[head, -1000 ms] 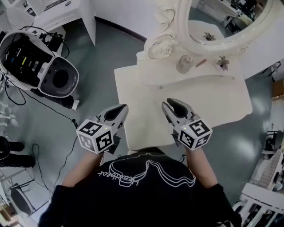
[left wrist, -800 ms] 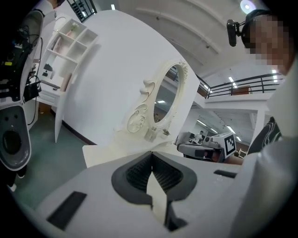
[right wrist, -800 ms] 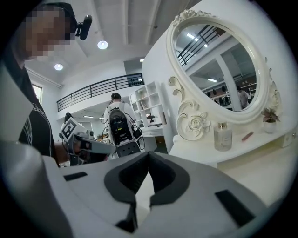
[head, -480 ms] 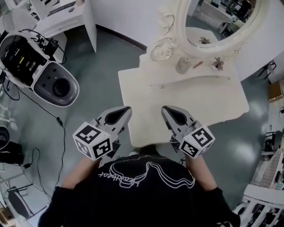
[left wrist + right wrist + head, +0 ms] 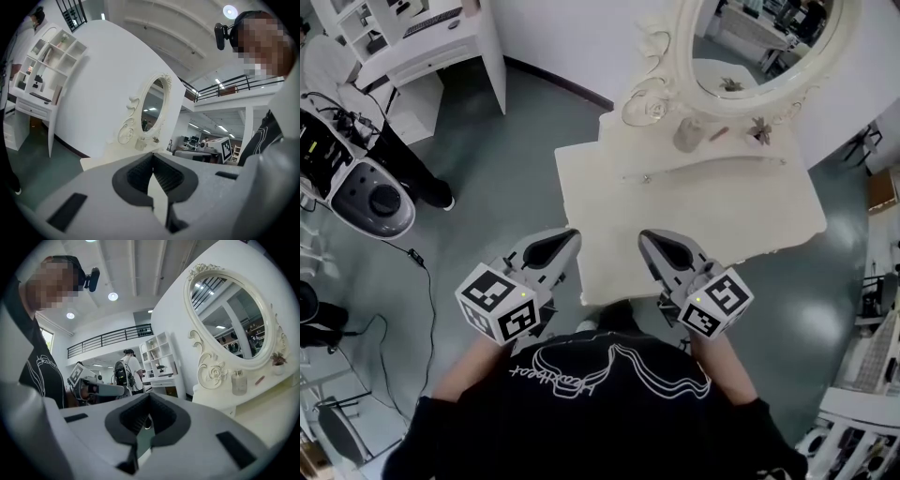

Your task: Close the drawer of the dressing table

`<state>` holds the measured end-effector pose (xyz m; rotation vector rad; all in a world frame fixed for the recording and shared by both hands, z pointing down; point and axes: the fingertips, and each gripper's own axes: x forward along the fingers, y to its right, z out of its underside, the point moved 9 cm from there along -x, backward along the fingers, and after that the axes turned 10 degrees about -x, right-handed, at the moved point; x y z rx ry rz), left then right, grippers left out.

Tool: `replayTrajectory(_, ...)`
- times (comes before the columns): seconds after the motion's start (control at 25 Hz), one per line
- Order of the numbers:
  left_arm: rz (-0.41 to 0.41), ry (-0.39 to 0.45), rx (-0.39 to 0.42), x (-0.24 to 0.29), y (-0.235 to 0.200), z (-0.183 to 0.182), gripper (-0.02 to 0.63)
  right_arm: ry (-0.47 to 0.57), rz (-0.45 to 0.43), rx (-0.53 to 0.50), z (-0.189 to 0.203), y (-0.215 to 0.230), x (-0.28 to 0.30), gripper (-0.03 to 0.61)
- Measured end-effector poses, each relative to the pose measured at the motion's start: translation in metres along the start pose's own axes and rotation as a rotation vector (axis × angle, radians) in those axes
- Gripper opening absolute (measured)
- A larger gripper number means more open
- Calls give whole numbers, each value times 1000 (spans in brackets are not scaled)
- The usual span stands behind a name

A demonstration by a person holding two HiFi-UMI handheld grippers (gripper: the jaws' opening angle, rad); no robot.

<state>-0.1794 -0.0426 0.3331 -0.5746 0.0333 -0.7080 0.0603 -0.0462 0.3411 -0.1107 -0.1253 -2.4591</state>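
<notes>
The cream dressing table (image 5: 712, 220) stands in front of me with an oval mirror (image 5: 759, 47) and a small bottle (image 5: 687, 136) on its raised back shelf. A little knob (image 5: 645, 178) shows on the shelf's front. No drawer juts out past the table's near edge in the head view. My left gripper (image 5: 570, 234) hovers just left of the table's near corner, shut and empty. My right gripper (image 5: 645, 236) hangs over the near edge, shut with nothing in it. Both point level toward the mirror (image 5: 152, 108) (image 5: 229, 319).
A grey and white machine (image 5: 361, 183) with cables sits on the floor at left, with a person's legs (image 5: 412, 159) beside it. A white desk (image 5: 441, 37) stands at the back left. A person with a backpack (image 5: 124, 371) stands by white shelves.
Both grippers have drawn back from the table top toward my body and risen a little. The table now lies farther from them.
</notes>
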Motion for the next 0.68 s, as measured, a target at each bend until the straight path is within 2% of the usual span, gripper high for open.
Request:
replayTrajectory(0.28, -3, 0, -2, 2, 1, 2, 3, -11, 6, 11, 4, -2, -6, 3)
replayTrajectory(0.68, 1, -2, 7, 27, 6, -11, 3, -21, 1, 0, -6, 21, -11, 3)
